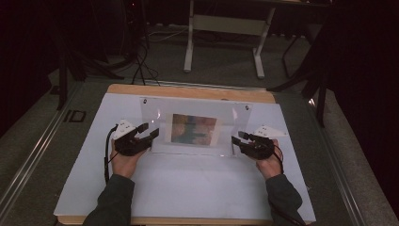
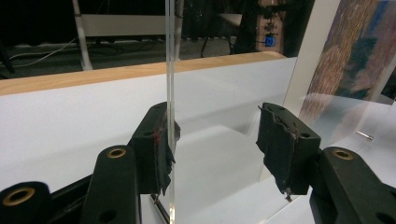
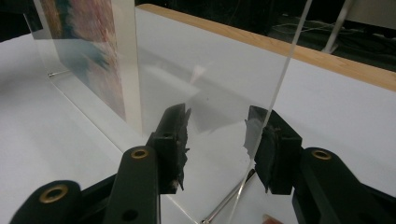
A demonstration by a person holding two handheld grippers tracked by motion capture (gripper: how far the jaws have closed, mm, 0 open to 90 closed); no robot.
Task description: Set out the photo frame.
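A clear acrylic picture frame (image 1: 197,106) stands upright on the white table top (image 1: 188,183), with a colourful print (image 1: 194,128) in its middle. My left gripper (image 1: 149,131) is open at the frame's left end. In the left gripper view the panel's edge (image 2: 171,70) stands between the jaws, against the left pad (image 2: 161,149), with the print (image 2: 355,60) farther off. My right gripper (image 1: 237,137) is open at the frame's right end. In the right gripper view the clear panel (image 3: 210,70) runs between the jaws, its edge close to the right pad (image 3: 261,144).
The white sheet lies on a wooden board whose far edge (image 1: 188,90) shows behind the frame. Metal pins (image 3: 229,200) hold the frame's base. A white desk stand (image 1: 189,42) and cables sit on the floor beyond the table.
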